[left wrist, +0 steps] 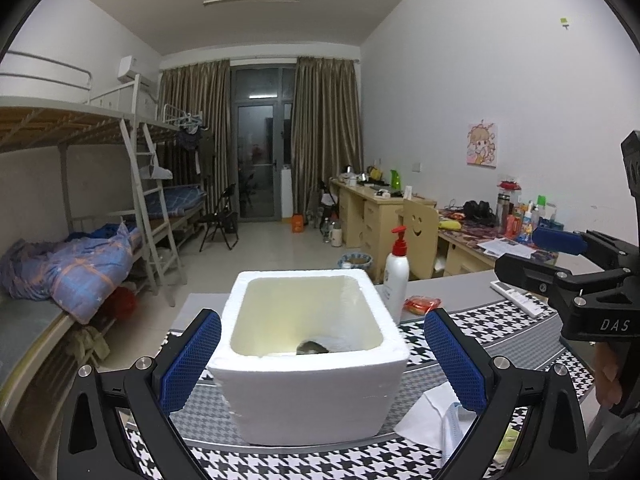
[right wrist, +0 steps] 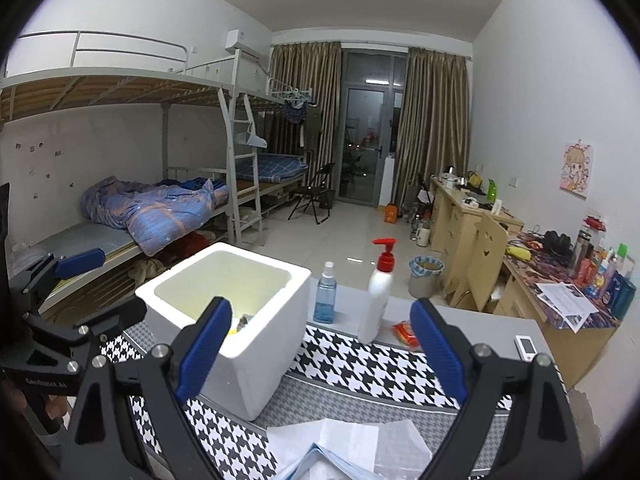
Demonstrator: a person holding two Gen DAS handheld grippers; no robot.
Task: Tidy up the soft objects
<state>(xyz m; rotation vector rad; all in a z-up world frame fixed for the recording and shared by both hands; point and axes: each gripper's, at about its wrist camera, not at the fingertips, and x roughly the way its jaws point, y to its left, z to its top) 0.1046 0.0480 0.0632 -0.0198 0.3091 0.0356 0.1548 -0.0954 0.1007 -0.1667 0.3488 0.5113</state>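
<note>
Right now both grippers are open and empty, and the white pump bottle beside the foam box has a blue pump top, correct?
Not quite: the pump bottle has a red top, clear in the right wrist view. The left gripper and right gripper are open and empty, beside the foam box.

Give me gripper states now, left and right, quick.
Left gripper: open, holding nothing, fingers either side of the white foam box.
Right gripper: open, holding nothing.
</note>
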